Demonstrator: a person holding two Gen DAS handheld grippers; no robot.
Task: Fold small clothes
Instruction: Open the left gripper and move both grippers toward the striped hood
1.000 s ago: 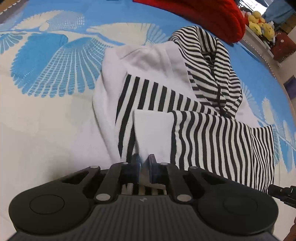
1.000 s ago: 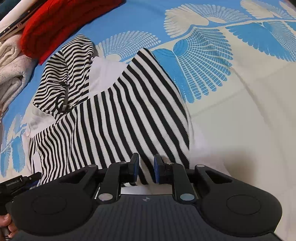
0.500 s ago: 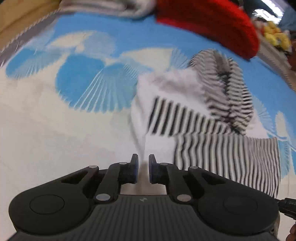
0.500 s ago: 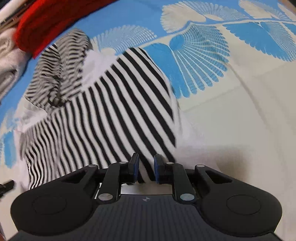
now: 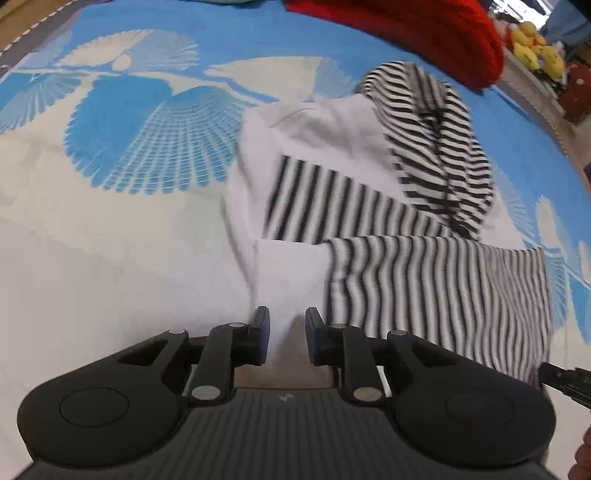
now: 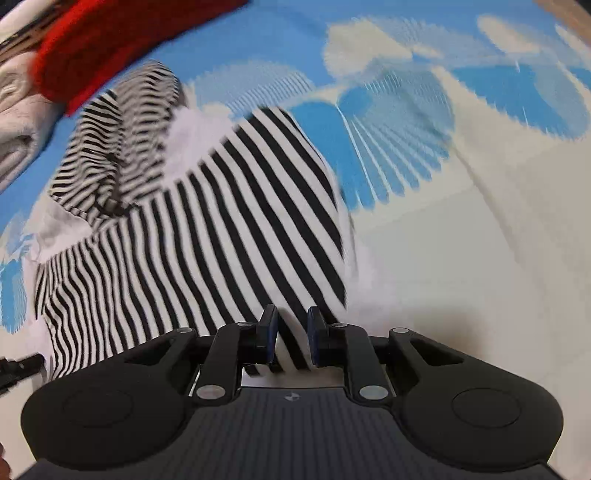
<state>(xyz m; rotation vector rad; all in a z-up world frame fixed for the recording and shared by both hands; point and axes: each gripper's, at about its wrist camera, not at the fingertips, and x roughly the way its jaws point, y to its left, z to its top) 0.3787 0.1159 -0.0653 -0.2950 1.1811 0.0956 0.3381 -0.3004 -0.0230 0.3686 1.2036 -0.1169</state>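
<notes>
Cloth of the striped hooded top (image 5: 369, 192) was spread on the blue-patterned bedspread (image 5: 110, 122), its length running away from both grippers. The left gripper (image 5: 287, 325) was opening, its fingers apart over the white hem. The right gripper (image 6: 291, 326) was seen narrowly parted astride striped fabric; contact could not be told.

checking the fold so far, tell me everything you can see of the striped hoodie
The striped hoodie is a small black-and-white knit with plain white panels. It lies partly folded and rumpled on the blue-and-white bedspread, hood toward the red garment, with a dark drawstring. The left gripper is opening over its white edge; the right gripper has striped fabric between its pads.
</notes>
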